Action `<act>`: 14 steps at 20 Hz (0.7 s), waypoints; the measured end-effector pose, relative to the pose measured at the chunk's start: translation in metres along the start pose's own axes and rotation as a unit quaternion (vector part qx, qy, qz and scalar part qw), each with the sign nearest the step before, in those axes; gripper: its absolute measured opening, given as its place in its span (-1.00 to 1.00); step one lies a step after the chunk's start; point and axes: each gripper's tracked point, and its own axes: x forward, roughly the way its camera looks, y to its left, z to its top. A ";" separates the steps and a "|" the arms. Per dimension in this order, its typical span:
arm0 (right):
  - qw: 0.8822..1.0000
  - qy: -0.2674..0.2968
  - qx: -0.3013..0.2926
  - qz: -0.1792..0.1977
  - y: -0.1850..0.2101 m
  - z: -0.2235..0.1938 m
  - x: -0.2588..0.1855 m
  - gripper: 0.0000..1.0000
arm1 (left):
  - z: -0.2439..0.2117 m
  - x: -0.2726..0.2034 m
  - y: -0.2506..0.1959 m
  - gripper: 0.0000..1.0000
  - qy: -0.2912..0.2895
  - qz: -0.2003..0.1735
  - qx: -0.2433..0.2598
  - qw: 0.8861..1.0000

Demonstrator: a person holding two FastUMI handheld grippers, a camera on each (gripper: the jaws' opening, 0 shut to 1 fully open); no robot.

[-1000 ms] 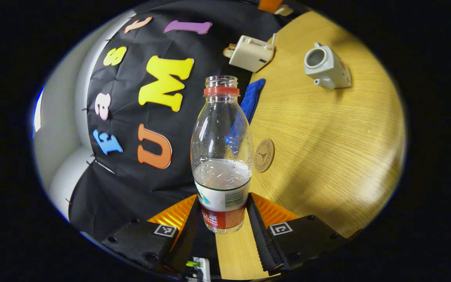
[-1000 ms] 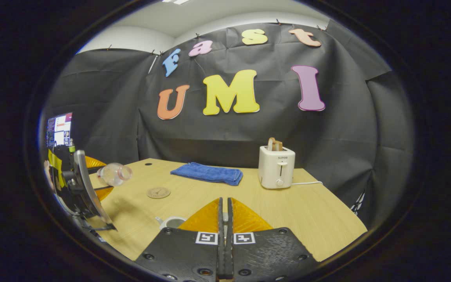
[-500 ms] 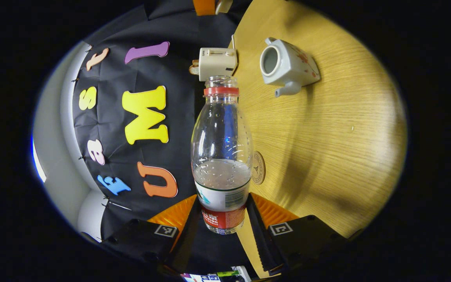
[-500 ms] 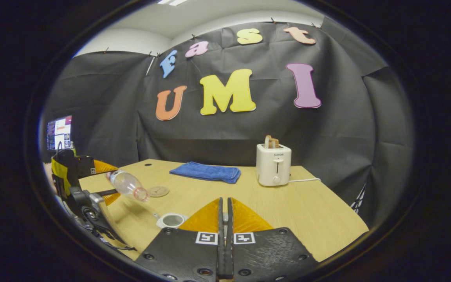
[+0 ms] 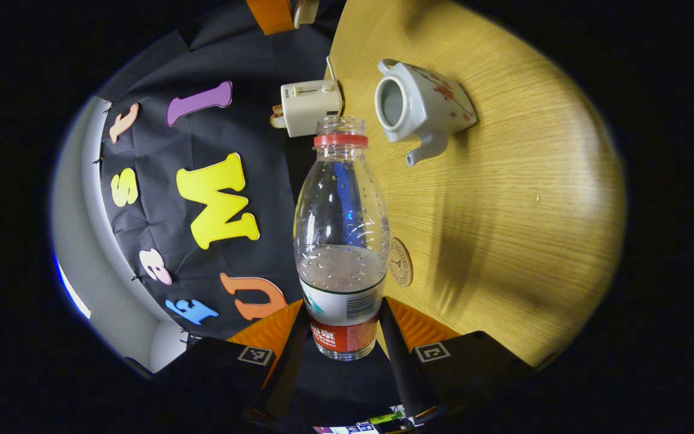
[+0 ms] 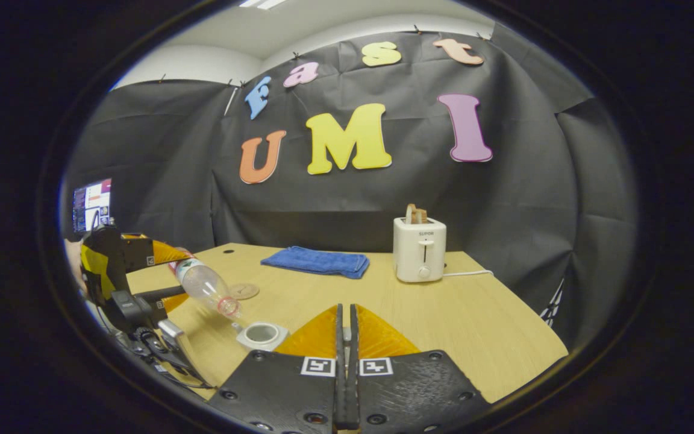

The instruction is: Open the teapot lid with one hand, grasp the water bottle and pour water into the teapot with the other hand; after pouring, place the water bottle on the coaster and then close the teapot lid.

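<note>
in the left gripper view, the left gripper [image 5: 342, 328] is clamped on the clear plastic water bottle with a red neck ring [image 5: 341, 241], one finger pressed to each side of its labelled lower part. the bottle has no cap, and water fills only its lower part. in the right gripper view the same bottle [image 6: 207, 287] hangs tilted over the near left part of the light wooden table [image 6: 473, 337], mouth pointing down toward the open top of the white ceramic teapot [image 6: 261, 335]; no stream can be made out. the teapot [image 5: 420, 108] stands lidless, its inside not clear enough to tell a water level, spout toward the bottle-holding gripper.

the right gripper [image 6: 346, 337] shows its fingers together with only a thin slit between them; whether the lid sits in that slit i cannot tell.

the round brown coaster [image 5: 400, 261] lies bare on the table beside the bottle, toward the left edge. farther back, a folded blue cloth [image 6: 316, 262] lies near the far edge, and a white toaster with bread in its slots [image 6: 418, 249] stands toward the far right corner.
</note>
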 end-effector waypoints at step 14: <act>1.000 0.001 -0.003 0.003 -0.003 -0.003 -0.004 -1.00 | 0.009 0.006 0.005 0.41 0.023 0.006 0.068 0.997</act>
